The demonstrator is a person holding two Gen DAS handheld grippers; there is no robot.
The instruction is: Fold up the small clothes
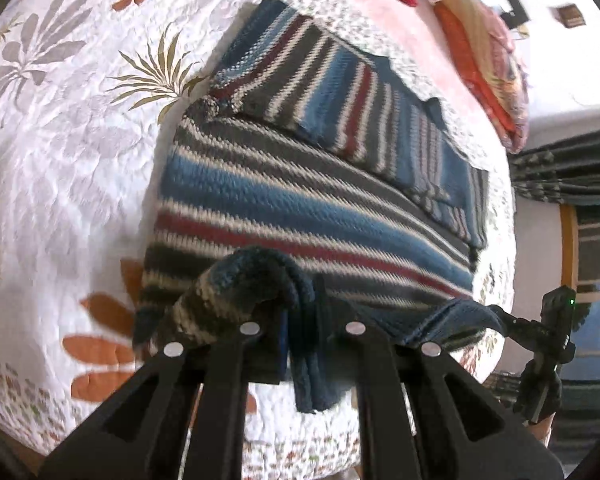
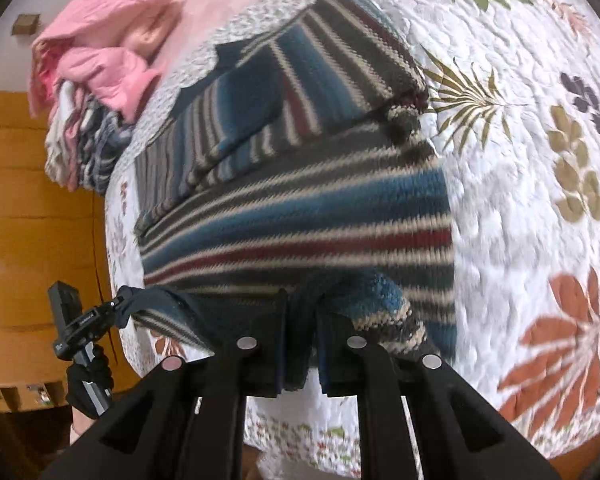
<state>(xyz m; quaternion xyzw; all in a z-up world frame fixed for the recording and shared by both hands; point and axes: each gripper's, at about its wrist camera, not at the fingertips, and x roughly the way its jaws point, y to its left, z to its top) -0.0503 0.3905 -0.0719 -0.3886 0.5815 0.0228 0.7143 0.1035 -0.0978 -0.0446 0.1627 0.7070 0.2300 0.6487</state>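
Quilt (image 1: 60,160) under striped sweater (image 1: 300,208), lying flat w/ sleeve folded over top. I've got L gripper (image 1: 302,344) clamped on near hem, cloth bunched btwn fingers; R gripper (image 2: 302,354) pinching hem too.

Bedroom in a home, work done on a bed.

White quilted bedspread (image 1: 60,184) printed with leaves and rust-red flowers covers a soft, rounded surface with a pink sheet (image 1: 384,28) past its far edge. Heap of loose clothes (image 2: 100,52), pink ones on top, lies on that far part; folded orange and patterned fabrics (image 1: 484,68) sit there too. Striped knit sweater (image 1: 312,200) spread on the quilt. Dark patterned curtain (image 1: 568,176) hangs by a wood-framed window or door (image 1: 592,248). Orange-brown wooden furniture (image 2: 32,216) stands beside the bed; walls plain and pale.
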